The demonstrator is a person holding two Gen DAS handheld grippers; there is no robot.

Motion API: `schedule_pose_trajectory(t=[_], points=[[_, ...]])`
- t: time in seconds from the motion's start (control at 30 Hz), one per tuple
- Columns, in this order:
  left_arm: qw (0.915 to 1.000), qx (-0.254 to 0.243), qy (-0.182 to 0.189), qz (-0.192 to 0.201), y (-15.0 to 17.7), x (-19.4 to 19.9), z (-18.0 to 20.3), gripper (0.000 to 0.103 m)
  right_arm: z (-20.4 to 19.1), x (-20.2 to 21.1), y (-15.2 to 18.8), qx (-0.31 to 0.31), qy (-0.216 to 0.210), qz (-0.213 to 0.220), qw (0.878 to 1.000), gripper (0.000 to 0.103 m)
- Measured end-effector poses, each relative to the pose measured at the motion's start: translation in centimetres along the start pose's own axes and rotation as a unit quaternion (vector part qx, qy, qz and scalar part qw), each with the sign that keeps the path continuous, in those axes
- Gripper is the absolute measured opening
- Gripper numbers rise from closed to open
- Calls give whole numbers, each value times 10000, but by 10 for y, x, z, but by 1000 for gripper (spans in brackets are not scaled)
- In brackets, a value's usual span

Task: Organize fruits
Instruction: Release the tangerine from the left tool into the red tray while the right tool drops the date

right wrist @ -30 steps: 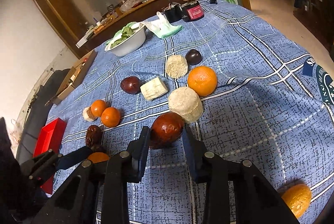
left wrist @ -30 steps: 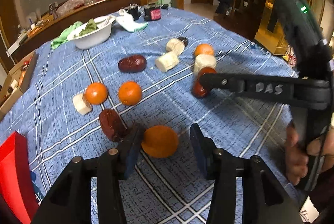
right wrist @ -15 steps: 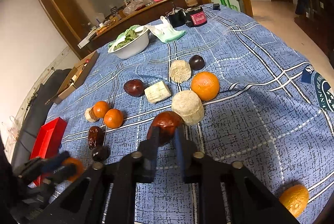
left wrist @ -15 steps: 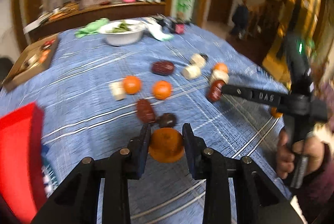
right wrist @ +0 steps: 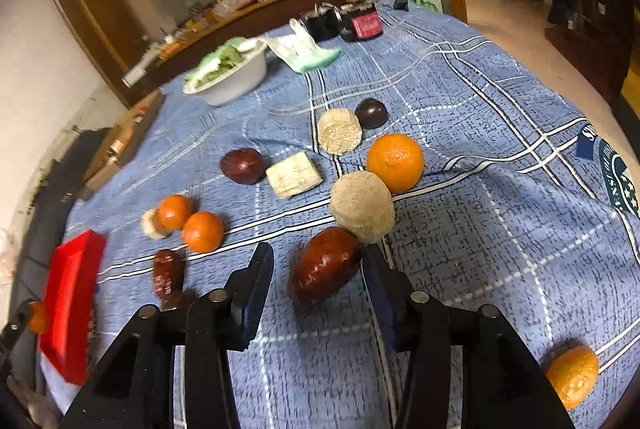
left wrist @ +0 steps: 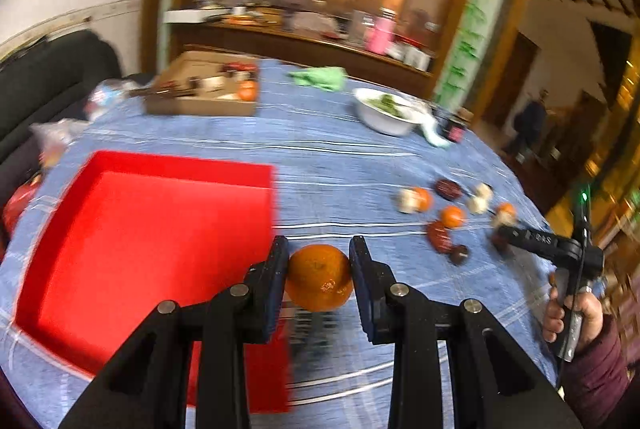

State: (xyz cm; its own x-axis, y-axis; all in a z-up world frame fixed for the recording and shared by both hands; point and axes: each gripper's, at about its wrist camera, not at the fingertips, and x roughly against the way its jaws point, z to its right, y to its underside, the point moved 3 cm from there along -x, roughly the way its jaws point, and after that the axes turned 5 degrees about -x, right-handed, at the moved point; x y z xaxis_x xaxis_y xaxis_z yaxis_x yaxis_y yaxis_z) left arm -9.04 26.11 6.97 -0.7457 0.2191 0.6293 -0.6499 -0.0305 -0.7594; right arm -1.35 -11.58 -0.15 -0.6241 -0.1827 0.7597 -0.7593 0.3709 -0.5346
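Note:
My left gripper (left wrist: 319, 271) is shut on an orange (left wrist: 319, 277) and holds it above the table, just right of a red tray (left wrist: 140, 245). The tray's inside shows nothing in it. My right gripper (right wrist: 318, 269) is open around a brown date-like fruit (right wrist: 325, 270) that lies on the blue cloth; the fruit leans toward the right finger. More oranges (right wrist: 395, 162), dark fruits (right wrist: 242, 165) and pale cut pieces (right wrist: 362, 206) lie beyond it. The same cluster shows far right in the left wrist view (left wrist: 452, 217).
A white bowl of greens (right wrist: 230, 75), a green cloth (right wrist: 308, 51) and dark jars (right wrist: 362, 23) stand at the table's far side. A cardboard box (left wrist: 204, 89) sits far left. A lone orange (right wrist: 572, 375) lies near the right edge.
My left gripper has carried the orange left, up to the red tray. My right gripper was closed on the brown fruit and has opened; the fruit now lies between the fingers.

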Motion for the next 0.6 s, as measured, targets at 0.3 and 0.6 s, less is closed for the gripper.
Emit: schedule_pose_trajectory(t=[0.3, 0.6], points=[[9935, 908, -646, -210, 16, -4, -85, 30, -18, 10, 10, 200, 150, -71, 9997, 32], [9831, 1532, -877, -480, 31, -14, -135, 30, -162, 32, 33, 1301, -1239, -400, 9829, 32]])
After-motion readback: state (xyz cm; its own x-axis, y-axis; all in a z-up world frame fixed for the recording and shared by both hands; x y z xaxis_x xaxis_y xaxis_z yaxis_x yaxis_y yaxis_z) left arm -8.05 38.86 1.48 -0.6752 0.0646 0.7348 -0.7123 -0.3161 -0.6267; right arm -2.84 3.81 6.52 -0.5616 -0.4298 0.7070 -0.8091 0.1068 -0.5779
